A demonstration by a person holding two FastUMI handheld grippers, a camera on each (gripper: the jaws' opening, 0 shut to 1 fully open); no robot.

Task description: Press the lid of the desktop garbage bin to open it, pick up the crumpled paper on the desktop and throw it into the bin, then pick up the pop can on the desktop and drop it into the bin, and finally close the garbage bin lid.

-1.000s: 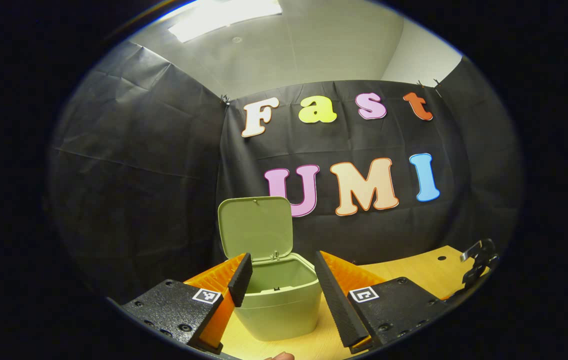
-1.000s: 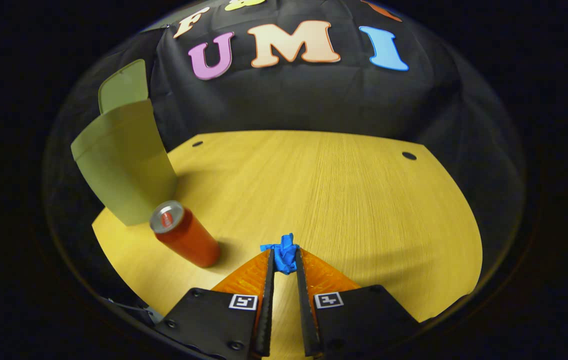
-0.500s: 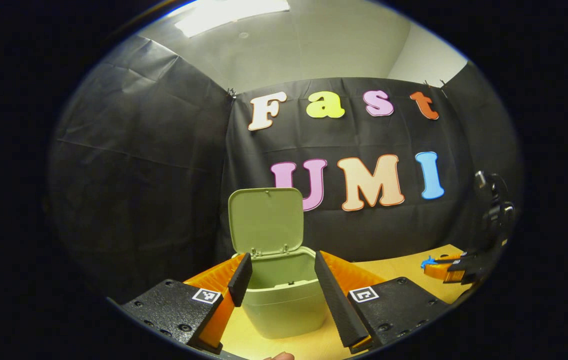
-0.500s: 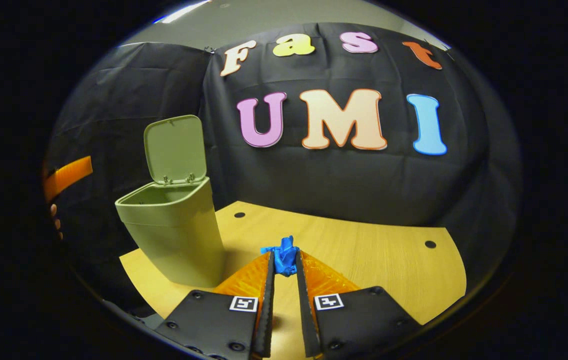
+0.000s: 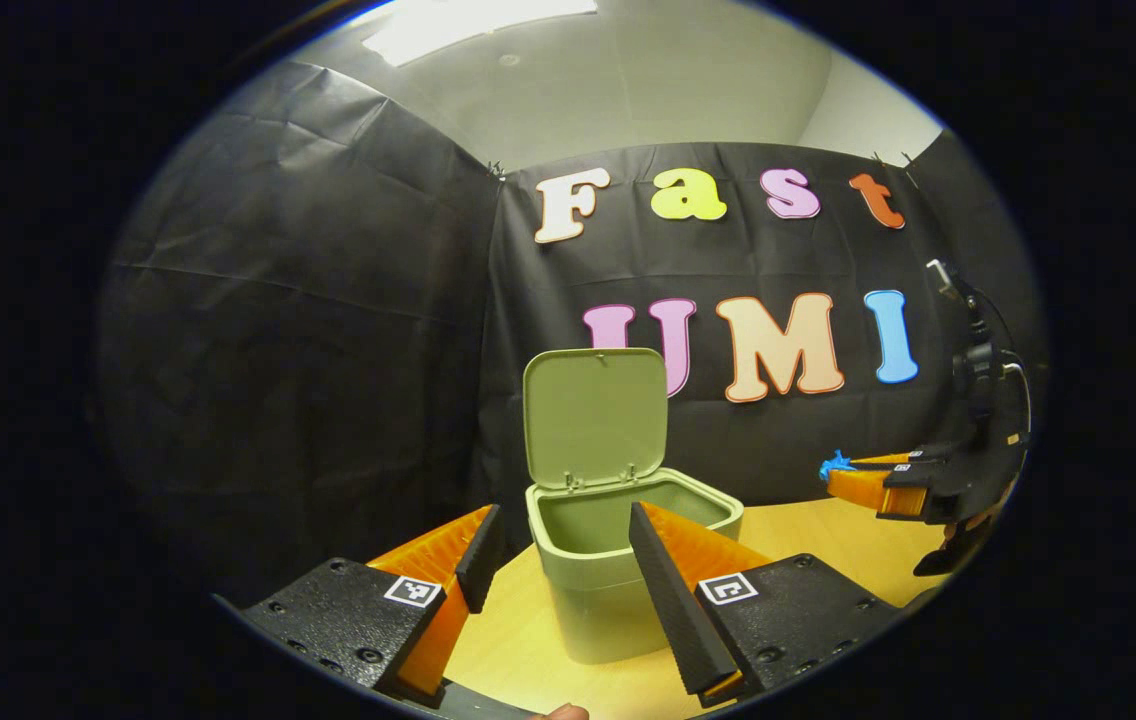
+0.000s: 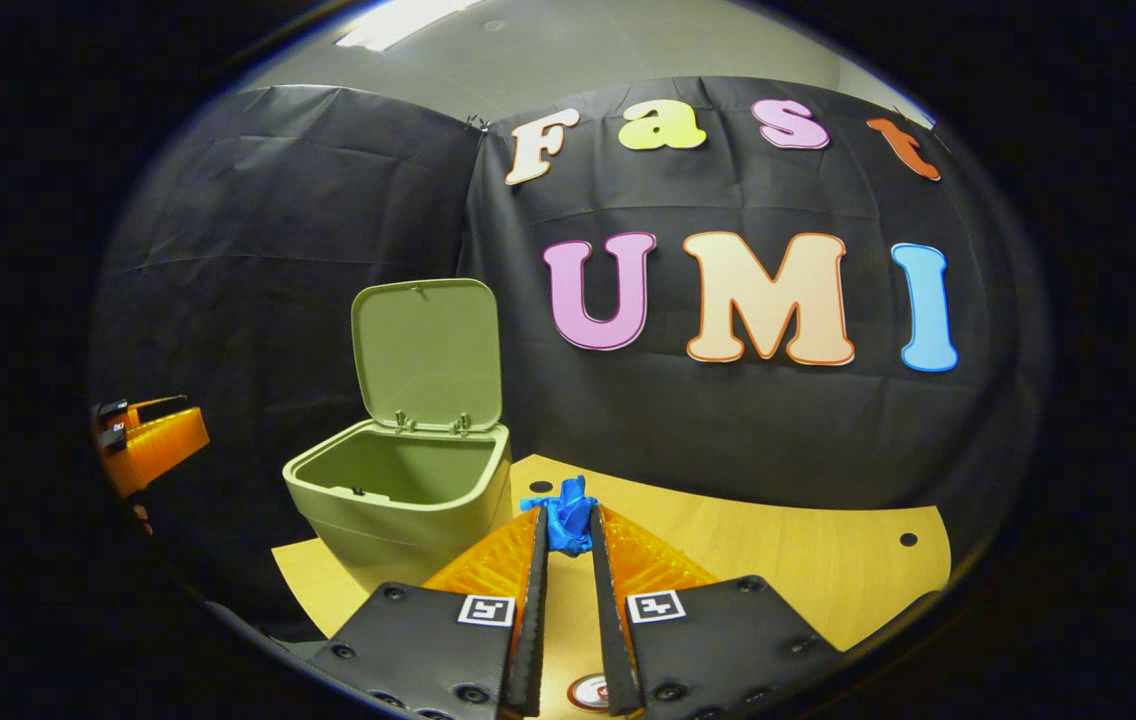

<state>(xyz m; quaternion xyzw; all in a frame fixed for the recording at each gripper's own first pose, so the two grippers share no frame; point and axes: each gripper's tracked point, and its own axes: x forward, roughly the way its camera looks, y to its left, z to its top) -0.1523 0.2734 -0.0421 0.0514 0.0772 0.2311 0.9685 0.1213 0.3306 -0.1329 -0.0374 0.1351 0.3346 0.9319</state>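
Bin, lid upright, left of centre on table. Right gripper fingers clamp paper; can at bottom edge. Left gripper fingers spread, empty.

The bin is standing open-mouthed, its lid rising upright behind and blocking the rear. Bare bench is lying open to its right, the booth wall closing behind.

We see our left claw held open above the table, its fingers spread wide. The green bin stands just beyond them at 12 o'clock, lid raised upright. At 3 o'clock the right claw hovers, pinching blue crumpled paper at its tips.
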